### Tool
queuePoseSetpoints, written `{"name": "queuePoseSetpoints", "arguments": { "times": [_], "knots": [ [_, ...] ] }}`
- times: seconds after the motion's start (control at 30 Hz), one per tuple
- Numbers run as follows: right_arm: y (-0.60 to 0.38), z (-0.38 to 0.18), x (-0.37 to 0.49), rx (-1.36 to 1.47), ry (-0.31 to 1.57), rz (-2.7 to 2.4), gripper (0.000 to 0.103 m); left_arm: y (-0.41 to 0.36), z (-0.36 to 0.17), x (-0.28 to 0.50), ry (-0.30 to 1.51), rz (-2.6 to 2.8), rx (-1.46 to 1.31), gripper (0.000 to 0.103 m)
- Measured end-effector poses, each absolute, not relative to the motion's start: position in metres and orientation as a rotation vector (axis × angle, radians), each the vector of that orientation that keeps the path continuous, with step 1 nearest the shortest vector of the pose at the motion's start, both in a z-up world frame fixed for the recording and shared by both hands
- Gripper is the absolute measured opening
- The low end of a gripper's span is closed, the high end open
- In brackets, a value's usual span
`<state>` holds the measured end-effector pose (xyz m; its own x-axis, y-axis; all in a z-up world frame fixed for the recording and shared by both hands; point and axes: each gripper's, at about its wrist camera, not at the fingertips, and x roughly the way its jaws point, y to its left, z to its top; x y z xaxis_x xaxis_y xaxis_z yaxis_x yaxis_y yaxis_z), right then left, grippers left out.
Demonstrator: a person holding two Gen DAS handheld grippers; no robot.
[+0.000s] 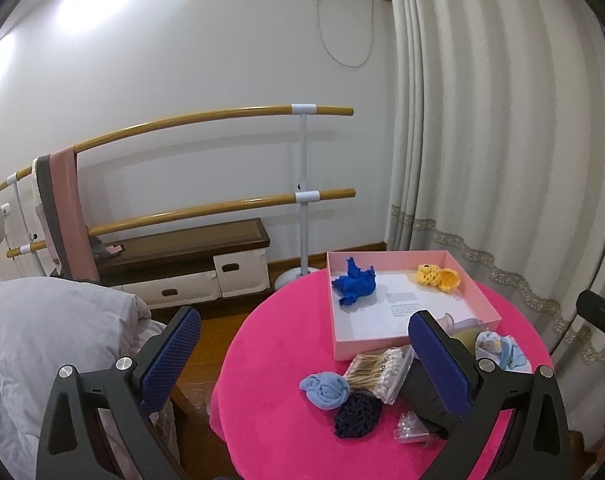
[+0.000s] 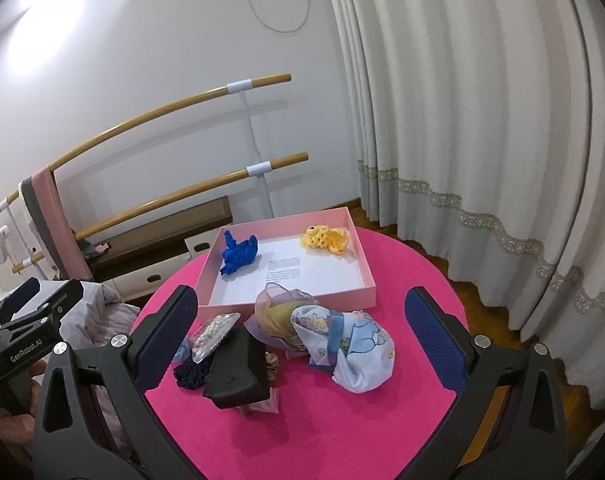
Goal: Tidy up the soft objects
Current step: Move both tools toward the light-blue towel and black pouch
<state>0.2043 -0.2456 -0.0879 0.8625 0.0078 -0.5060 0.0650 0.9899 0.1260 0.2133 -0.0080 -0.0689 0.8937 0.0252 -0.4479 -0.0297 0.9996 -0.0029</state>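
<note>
- We hold the left gripper and the right gripper with jaws spread wide, empty, above a round table covered in pink cloth.
- Ahead of both tongs lies a pink tray holding a blue cloth and a yellow crochet toy.
- Between the right tongs' fingers we see a printed cloth bundle; a light-blue roll, cotton swabs and a dark net sit between the left's.
- Beyond the table: a wooden barre, white wall, pleated curtains.
</note>
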Motion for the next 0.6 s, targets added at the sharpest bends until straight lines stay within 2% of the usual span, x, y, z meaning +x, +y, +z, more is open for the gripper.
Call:
{"name": "queuePoseSetpoints", "arguments": {
  "times": [0.23, 0.6],
  "knots": [
    [-0.242, -0.091, 0.206, 0.127, 0.543, -0.029, 0.103, -0.002, -0.083, 0.217, 0.472, 0.031, -0.001, 0.103],
    [-0.212, -0.131, 0.228, 0.052, 0.680, 0.028, 0.103, 0.013, -0.141, 0.254, 0.654, 0.035, 0.024, 0.103]
  ]
}}
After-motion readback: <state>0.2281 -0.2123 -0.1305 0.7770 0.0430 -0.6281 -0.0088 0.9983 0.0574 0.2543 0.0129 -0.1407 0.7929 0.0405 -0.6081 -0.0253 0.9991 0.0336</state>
